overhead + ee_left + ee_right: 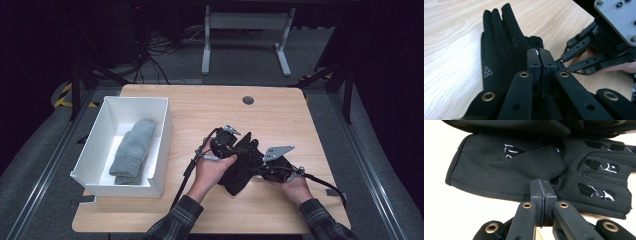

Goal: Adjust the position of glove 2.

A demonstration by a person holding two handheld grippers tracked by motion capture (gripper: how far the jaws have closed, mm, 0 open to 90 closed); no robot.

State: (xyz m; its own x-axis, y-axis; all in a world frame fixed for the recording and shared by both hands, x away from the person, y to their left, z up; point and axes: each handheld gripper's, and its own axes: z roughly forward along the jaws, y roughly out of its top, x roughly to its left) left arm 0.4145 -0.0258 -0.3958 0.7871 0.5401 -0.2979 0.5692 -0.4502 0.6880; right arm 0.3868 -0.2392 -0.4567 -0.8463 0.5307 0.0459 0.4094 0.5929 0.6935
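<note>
While both tools, left tool and right tool, sit clamped on the black glove at lower centre, folding appears underway. Next move likely demands carrying it to the white box at left.

Two black gloves, two grey mittens, one white box.

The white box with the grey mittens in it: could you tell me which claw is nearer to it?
Left. The left claw is nearer the white box; the right claw lies beyond it, farther away.

Bright lit table amid dark surroundings; right gripper view perhaps overexposed, soft.
</note>
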